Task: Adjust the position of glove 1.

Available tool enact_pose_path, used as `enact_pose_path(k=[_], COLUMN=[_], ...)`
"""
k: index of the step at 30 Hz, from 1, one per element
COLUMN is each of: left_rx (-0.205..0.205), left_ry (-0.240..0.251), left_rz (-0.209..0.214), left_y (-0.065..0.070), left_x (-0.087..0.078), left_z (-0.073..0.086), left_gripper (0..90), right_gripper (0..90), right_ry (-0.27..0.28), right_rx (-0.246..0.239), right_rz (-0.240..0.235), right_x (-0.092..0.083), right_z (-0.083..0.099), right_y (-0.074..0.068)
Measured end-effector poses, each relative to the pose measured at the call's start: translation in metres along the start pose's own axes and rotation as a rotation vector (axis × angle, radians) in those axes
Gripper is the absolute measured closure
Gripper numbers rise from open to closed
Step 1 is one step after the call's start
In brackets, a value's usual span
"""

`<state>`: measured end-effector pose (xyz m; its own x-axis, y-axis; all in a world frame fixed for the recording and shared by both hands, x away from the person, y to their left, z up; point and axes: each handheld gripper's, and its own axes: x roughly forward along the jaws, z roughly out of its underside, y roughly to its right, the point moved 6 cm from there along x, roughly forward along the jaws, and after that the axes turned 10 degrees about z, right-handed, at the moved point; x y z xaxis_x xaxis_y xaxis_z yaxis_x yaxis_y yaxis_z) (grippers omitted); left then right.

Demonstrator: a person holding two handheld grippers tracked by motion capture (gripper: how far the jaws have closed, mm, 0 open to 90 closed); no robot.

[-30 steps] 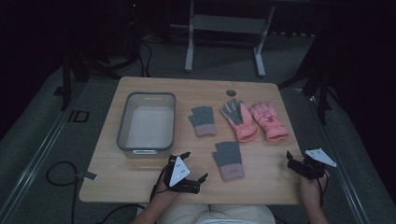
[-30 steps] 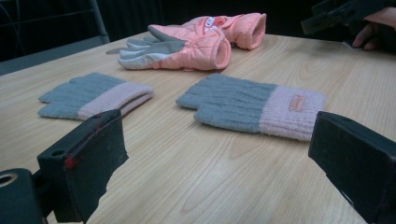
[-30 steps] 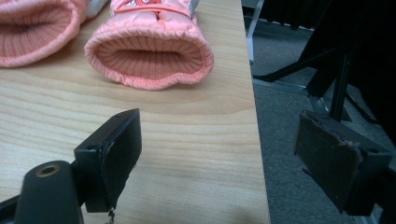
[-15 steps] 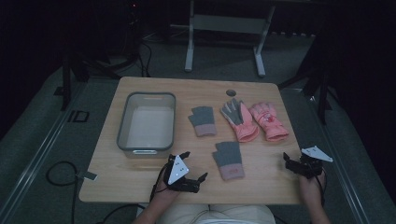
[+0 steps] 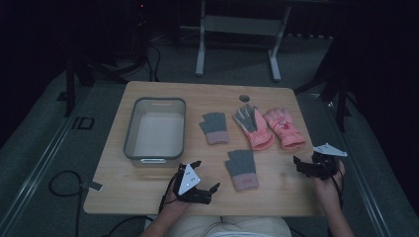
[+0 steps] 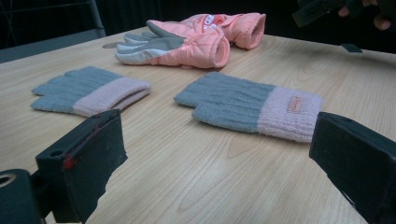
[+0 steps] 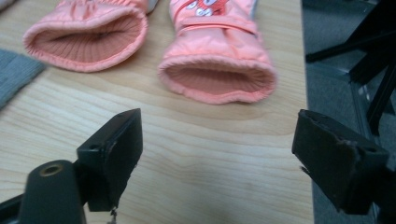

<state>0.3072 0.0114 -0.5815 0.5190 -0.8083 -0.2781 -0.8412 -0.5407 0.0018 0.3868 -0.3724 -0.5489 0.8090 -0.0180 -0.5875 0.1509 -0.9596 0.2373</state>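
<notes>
The grey knit glove (image 5: 241, 169) with its pink cuff lay flat on the table (image 5: 148, 182), cuff toward me, just ahead of my left gripper (image 5: 200, 178). The nearer pink ski glove (image 5: 283, 128) lay flat beyond my right gripper (image 5: 305, 165), its open cuff facing me, beside its mate (image 5: 253, 126).

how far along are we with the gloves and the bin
Nothing looks done: the clear bin holds nothing, and both grey knit gloves and both pink ski gloves lie on the table. In hand: nothing; the left gripper faces the nearer grey glove and the right gripper faces a pink cuff, both open. All four gloves are likely left.
</notes>
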Motion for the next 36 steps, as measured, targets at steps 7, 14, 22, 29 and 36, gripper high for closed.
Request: enact_pose_path(k=[7,14,22,29,36], left_rx=[-0.004,-0.007,-0.005,-0.006,-0.003], left_ry=[0.0,-0.004,-0.002,-0.004,-0.003], left_rz=[0.011,0.02,0.02,0.022,0.023], left_y=[0.0,0.0,0.0,0.0,0.0], left_x=[0.0,0.0,0.0,0.0,0.0], left_z=[0.0,0.0,0.0,0.0,0.0], left_gripper=[2.8,2.8,2.8,2.8,2.8], right_gripper=[12.2,10.9,11.0,17.5,24.6], right_ry=[0.011,0.053,0.114,0.108,0.091], right_rx=[0.032,0.052,-0.007,-0.06,-0.101], right_rz=[-0.091,-0.131,-0.174,-0.227,-0.269], right_x=[-0.001,0.002,0.001,0.009,0.021], right_z=[-0.031,-0.064,-0.094,-0.121,-0.133], right_y=[-0.016,-0.031,-0.049,-0.073,-0.095])
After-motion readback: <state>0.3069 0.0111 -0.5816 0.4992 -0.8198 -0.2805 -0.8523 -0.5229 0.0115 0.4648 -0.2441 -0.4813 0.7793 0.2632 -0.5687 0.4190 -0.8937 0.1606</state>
